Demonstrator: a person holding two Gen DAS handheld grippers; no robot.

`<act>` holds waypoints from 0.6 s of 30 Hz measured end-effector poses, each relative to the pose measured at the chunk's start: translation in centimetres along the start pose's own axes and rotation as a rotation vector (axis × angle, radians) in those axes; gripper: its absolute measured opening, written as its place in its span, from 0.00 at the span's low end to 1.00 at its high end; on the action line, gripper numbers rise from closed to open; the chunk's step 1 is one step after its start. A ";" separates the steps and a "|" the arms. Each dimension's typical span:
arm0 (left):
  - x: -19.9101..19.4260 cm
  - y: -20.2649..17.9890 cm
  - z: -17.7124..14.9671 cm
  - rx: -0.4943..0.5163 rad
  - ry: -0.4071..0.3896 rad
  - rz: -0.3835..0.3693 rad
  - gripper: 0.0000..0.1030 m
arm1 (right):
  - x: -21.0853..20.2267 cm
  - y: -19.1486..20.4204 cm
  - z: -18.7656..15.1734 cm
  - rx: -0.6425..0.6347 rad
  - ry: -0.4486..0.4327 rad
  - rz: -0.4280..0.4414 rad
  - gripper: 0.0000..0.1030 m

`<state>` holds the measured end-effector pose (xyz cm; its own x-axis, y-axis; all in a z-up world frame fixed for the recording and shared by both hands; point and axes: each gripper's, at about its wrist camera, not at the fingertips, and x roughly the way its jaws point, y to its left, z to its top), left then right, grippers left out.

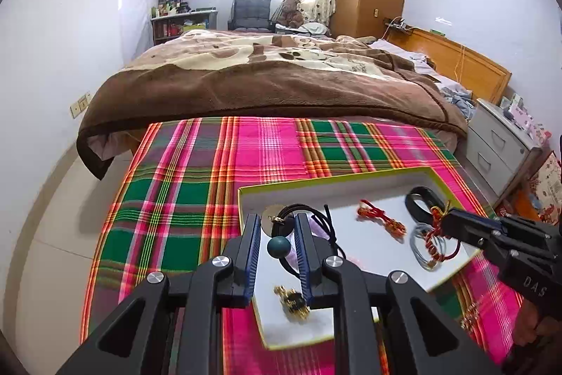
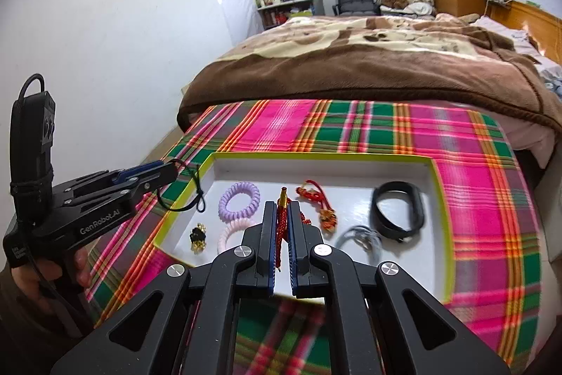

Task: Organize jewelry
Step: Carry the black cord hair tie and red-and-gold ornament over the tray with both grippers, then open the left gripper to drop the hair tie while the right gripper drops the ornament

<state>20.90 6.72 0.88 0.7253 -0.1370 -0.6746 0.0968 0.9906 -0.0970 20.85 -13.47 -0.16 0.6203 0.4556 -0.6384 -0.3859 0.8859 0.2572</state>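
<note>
The black cord necklace [image 1: 281,217] was clamped in the left tongs [image 1: 277,255] and the red braided cord [image 2: 281,220] in the right tongs [image 2: 281,234], so tangling over the tray [image 2: 440,199] was risked.

Bare plaid cloth [image 2: 351,125] across mid-frame gives passage; the tray [image 2: 316,157] below is crowded with jewelry.

"GenRobot.AI" on left gripper [image 2: 168,172]; "DAS" on right gripper [image 1: 444,220].

Plaid cloth [image 2: 351,125] (pink, green), white tray [image 2: 316,171]
</note>
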 end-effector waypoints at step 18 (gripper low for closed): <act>6.3 1.0 0.4 -0.004 0.084 0.027 0.19 | 6.1 -0.8 0.1 -0.002 0.095 -0.029 0.06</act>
<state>25.88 6.87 -3.21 0.6680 -0.1105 -0.7359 0.0751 0.9939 -0.0810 25.00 -11.36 -4.17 0.5639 0.4197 -0.7113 -0.3700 0.8984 0.2367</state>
